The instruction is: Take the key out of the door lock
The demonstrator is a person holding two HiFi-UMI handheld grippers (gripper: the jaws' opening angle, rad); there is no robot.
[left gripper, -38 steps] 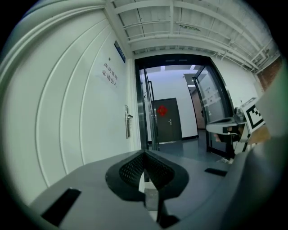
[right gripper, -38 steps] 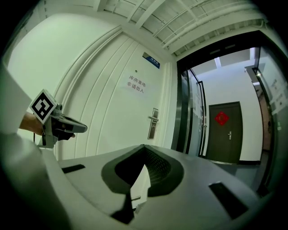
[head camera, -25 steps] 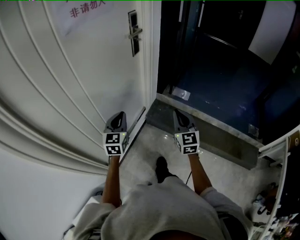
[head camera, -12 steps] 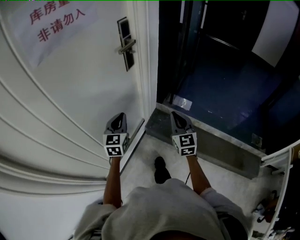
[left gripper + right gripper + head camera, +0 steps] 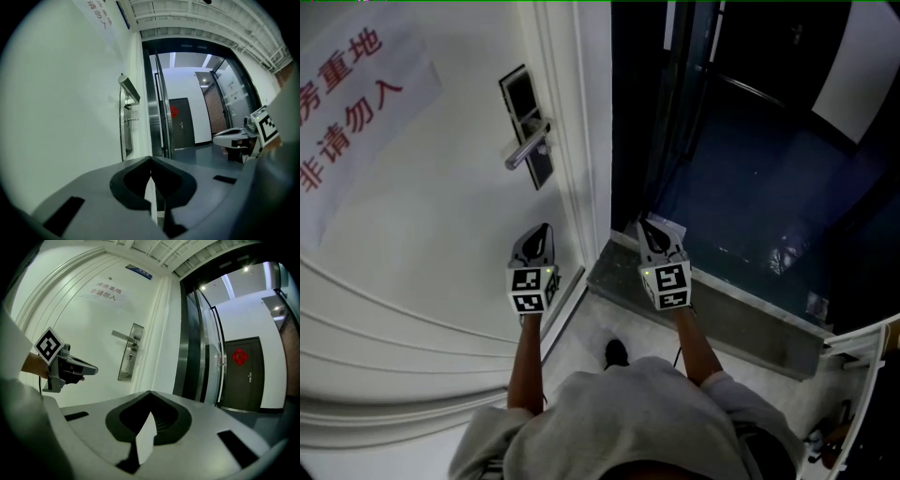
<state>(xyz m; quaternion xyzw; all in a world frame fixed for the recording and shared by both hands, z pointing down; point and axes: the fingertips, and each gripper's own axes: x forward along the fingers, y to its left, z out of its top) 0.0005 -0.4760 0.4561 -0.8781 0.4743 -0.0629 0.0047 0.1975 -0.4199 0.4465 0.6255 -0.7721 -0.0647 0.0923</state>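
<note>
The white door (image 5: 422,216) carries a dark lock plate (image 5: 525,127) with a silver lever handle (image 5: 528,143). A small metal stub, possibly the key (image 5: 131,120), sticks out of the plate (image 5: 125,127) below the handle; the head view does not show it clearly. My left gripper (image 5: 544,228) is shut and empty, held level beside the door face, short of the lock. My right gripper (image 5: 647,225) is also shut and empty, over the threshold at the open doorway. The right gripper view shows the lock plate (image 5: 130,352) ahead at left, with the left gripper (image 5: 91,370) in front of it.
A paper sign with red characters (image 5: 347,112) hangs on the door. A grey stone threshold (image 5: 712,300) borders a dark blue floor (image 5: 750,187) beyond the doorway. Metal-framed glass panels (image 5: 206,348) stand to the right, with a dark door (image 5: 241,373) further back. A shoe (image 5: 617,353) is below.
Both grippers have moved forward toward the door together. The lock plate and handle now look larger and closer in the head view. Both sets of jaws stay shut.
</note>
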